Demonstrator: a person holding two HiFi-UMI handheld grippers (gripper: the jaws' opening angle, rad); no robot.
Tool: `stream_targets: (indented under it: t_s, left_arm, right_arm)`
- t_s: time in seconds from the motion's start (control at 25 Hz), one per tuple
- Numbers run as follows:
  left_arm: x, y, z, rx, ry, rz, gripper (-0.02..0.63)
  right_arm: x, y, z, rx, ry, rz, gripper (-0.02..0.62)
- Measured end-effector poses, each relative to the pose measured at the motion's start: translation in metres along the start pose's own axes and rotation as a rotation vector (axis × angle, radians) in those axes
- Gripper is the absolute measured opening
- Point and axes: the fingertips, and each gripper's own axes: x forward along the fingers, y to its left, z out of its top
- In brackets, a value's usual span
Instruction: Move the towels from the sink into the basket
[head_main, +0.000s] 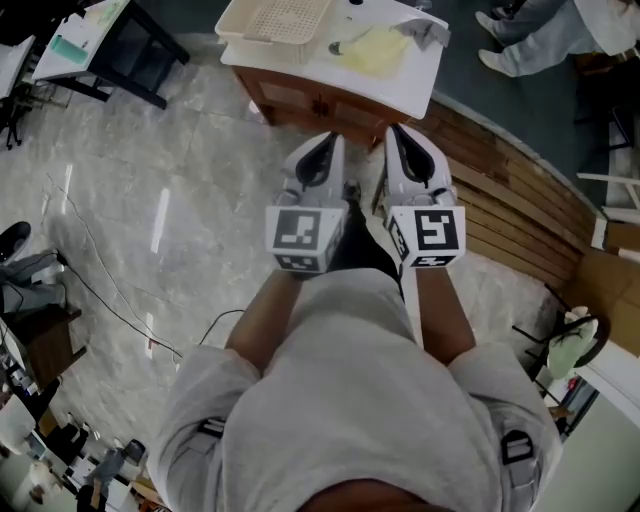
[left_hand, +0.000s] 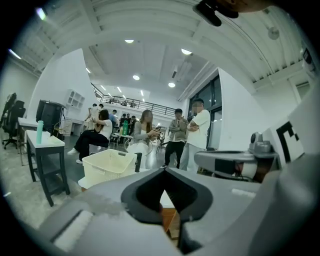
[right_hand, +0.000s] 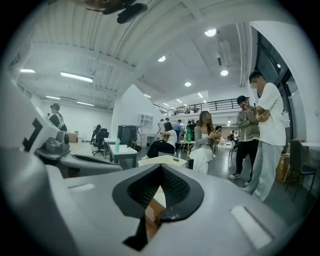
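A yellow towel (head_main: 372, 50) lies in the white sink (head_main: 400, 88) on top of a wooden cabinet (head_main: 315, 105), straight ahead. A grey cloth (head_main: 425, 30) lies at the sink's far right. A cream slotted basket (head_main: 276, 20) stands on the same top, left of the sink. It also shows in the left gripper view (left_hand: 107, 165) and the right gripper view (right_hand: 162, 161). My left gripper (head_main: 325, 142) and right gripper (head_main: 398, 132) are held side by side short of the cabinet. Both point towards it, shut and empty. Their jaws meet in the left gripper view (left_hand: 165, 172) and the right gripper view (right_hand: 160, 168).
A black-legged table (head_main: 110, 40) stands at the far left, with cables (head_main: 110, 295) trailing over the marble floor. Wooden planking (head_main: 510, 205) curves along the right. A person's legs (head_main: 540, 35) are beyond the sink. Several people stand and sit in the background (left_hand: 175, 135).
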Motion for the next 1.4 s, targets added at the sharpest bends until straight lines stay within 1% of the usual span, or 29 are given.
stream_targets:
  t_s: [0.16, 0.32, 0.56, 0.8, 0.96, 1.08, 1.24, 1.4]
  left_arm:
    - [0.044, 0.011, -0.002, 0.026, 0.024, -0.024, 0.020]
    - [0.106, 0.024, 0.003, 0.048, 0.050, -0.030, 0.020]
    - [0.203, 0.031, -0.002, 0.027, 0.132, -0.041, 0.020]
    - [0.285, 0.029, -0.015, 0.018, 0.202, -0.052, 0.020]
    - [0.323, 0.025, -0.023, 0.008, 0.239, -0.057, 0.020]
    - [0.341, 0.021, -0.032, 0.004, 0.271, -0.067, 0.020]
    - [0.355, 0.021, -0.045, 0.000, 0.306, -0.081, 0.020]
    - [0.369, 0.019, -0.055, 0.006, 0.329, -0.121, 0.020]
  right_arm:
    - [0.037, -0.028, -0.009, 0.005, 0.009, -0.004, 0.006]
    - [0.087, -0.064, -0.019, 0.014, 0.025, 0.016, 0.006]
    - [0.154, -0.135, -0.031, 0.044, 0.070, 0.010, 0.006]
    - [0.195, -0.203, -0.059, 0.068, 0.141, -0.011, 0.006]
    - [0.214, -0.240, -0.074, 0.091, 0.173, -0.027, 0.006]
    - [0.220, -0.260, -0.085, 0.112, 0.195, -0.049, 0.006]
    - [0.226, -0.270, -0.099, 0.137, 0.221, -0.070, 0.006]
    - [0.229, -0.282, -0.109, 0.134, 0.245, -0.118, 0.006]
